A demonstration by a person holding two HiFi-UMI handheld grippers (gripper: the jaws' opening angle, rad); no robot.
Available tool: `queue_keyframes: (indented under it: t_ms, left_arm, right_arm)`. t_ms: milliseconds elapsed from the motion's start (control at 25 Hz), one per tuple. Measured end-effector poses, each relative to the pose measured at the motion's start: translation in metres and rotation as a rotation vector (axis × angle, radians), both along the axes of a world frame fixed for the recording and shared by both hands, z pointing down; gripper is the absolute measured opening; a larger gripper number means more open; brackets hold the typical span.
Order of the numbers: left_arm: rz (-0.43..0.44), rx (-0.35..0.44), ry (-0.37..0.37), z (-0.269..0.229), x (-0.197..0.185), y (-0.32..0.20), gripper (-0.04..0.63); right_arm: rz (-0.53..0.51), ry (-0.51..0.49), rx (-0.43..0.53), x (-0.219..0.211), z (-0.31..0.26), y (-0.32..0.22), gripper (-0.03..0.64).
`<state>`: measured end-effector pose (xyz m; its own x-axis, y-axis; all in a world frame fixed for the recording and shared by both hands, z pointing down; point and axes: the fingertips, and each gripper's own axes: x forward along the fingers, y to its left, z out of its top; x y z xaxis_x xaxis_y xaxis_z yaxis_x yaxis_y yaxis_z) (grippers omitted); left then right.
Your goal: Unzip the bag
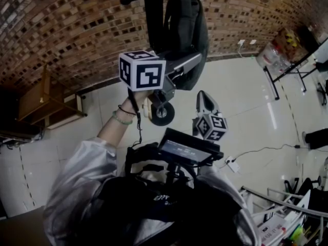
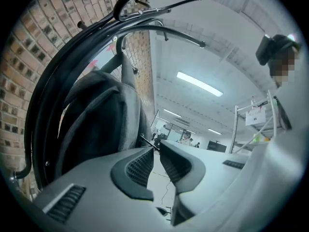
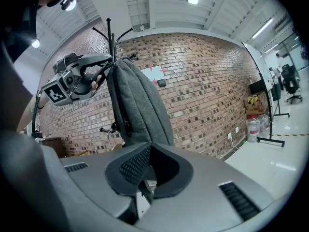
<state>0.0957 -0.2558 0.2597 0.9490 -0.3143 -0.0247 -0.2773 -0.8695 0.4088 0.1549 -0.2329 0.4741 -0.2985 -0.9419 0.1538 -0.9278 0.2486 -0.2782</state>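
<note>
A grey backpack hangs on a black coat rack in front of a brick wall. My left gripper is raised against the upper part of the bag. In the left gripper view the bag fills the left, and the left gripper has its tips pinched on a thin dark zipper pull. The right gripper view shows the bag straight ahead with the left gripper at its top. My right gripper hangs lower, apart from the bag. The right gripper is shut with nothing in it.
The rack's wheeled base stands on the glossy white floor. A wooden shelf sits at the left wall and water bottles at the right. A cable with a power strip lies on the floor. Racks crowd the lower right.
</note>
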Motion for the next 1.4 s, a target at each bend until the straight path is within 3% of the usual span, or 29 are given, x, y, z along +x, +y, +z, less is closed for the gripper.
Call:
queue_keyframes:
  t_ms: [240,1160,1400]
  left_arm:
    - [-0.001,0.033,-0.059,-0.019,0.001,-0.004,0.048]
    - [0.009,-0.060,-0.024,-0.058,0.007,-0.022,0.052]
    - [-0.028,-0.029,-0.022,-0.054,0.006,-0.020,0.054]
  right_arm:
    - [-0.003,-0.002,0.001,-0.003,0.001,-0.001,0.008]
    - [-0.004,-0.013,-0.004,-0.001,0.008,0.001,0.008]
    - [-0.013,-0.005,-0.012,-0.003,0.010,0.003,0.008]
